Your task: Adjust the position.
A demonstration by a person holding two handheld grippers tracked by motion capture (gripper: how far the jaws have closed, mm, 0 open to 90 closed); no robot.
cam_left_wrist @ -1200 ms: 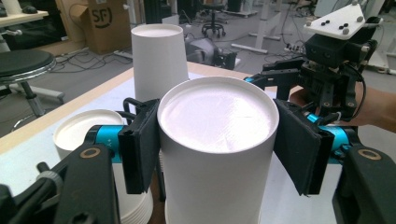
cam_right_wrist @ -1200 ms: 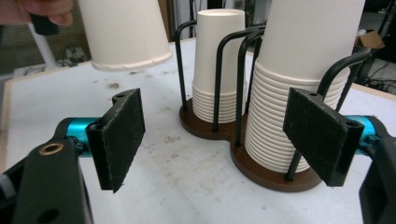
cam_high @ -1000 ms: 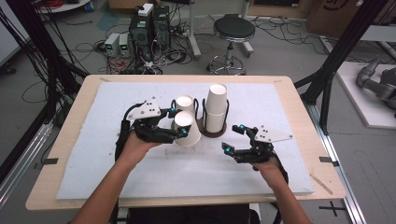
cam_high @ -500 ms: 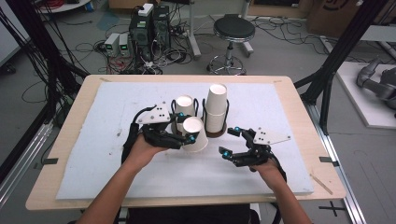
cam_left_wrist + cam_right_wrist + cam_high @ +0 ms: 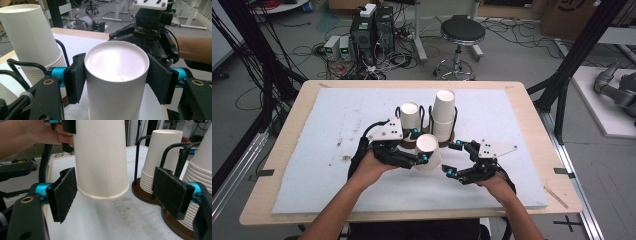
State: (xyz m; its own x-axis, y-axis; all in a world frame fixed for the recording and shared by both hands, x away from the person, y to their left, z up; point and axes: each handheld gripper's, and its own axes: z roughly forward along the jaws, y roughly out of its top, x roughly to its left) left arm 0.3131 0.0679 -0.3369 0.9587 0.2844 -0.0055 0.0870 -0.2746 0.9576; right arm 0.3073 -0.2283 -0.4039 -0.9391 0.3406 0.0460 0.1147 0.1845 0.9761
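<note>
Now my left gripper (image 5: 424,159) clamps the upside-down white paper cup (image 5: 428,151), upright, just before the brown wire cup rack (image 5: 443,136); my right gripper (image 5: 452,159) waits beside it, open.

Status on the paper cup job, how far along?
Done: one white paper cup is off the stacks in the dark wire holder. In hand: left gripper clamps it upside down, lifted above the white mat. Left: open right gripper alongside hasn't gripped it.
</note>
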